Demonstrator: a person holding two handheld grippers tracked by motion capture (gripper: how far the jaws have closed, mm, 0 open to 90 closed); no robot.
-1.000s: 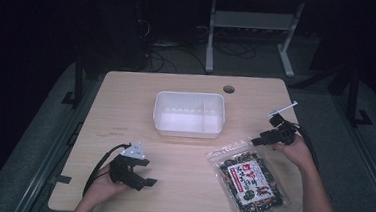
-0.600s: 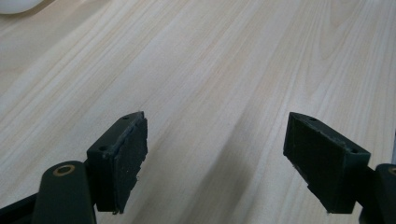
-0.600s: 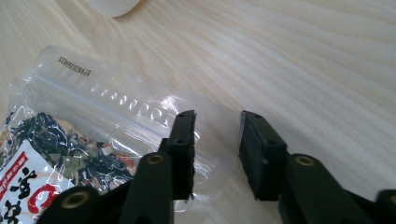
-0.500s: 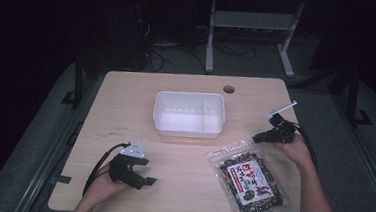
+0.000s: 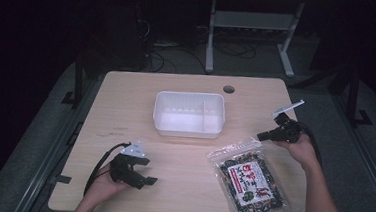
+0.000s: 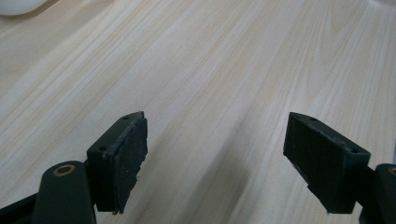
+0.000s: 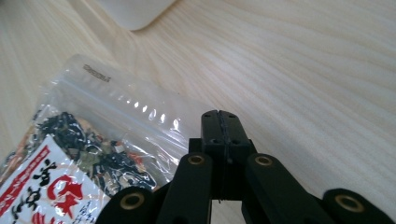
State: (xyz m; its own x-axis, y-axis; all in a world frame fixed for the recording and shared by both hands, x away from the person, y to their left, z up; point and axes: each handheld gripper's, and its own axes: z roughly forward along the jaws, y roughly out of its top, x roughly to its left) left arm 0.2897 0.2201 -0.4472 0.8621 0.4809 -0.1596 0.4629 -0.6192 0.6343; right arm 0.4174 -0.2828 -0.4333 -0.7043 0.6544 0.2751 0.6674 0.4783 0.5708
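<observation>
Overhead, the wooden worktop carried a white plastic tub near its middle, with an inner divider splitting it into a wide left compartment and a narrower right one; both looked bare inside. A clear zip-top bag of dark dried food, with a red and white printed label, lay flat at the near right, its sealed end pointing toward the tub and well apart from it.

The left tongs sat at the near left of the worktop, held in the person's left hand, with a grey three-cornered plate on top and a black cable looping off to the left. Seen from the left gripper view, the left tongs were released, the two padded jaws standing wide apart over bare wood grain with nothing between them.

The right tongs were at the right side, held in the right hand, tips aimed left, just beyond the far edge of the bag. From the right gripper view, the right tongs were clenched, pads pressed flat together with nothing caught between them, their tips just over the bag's clear top strip; whether they touched it could not be told.
</observation>
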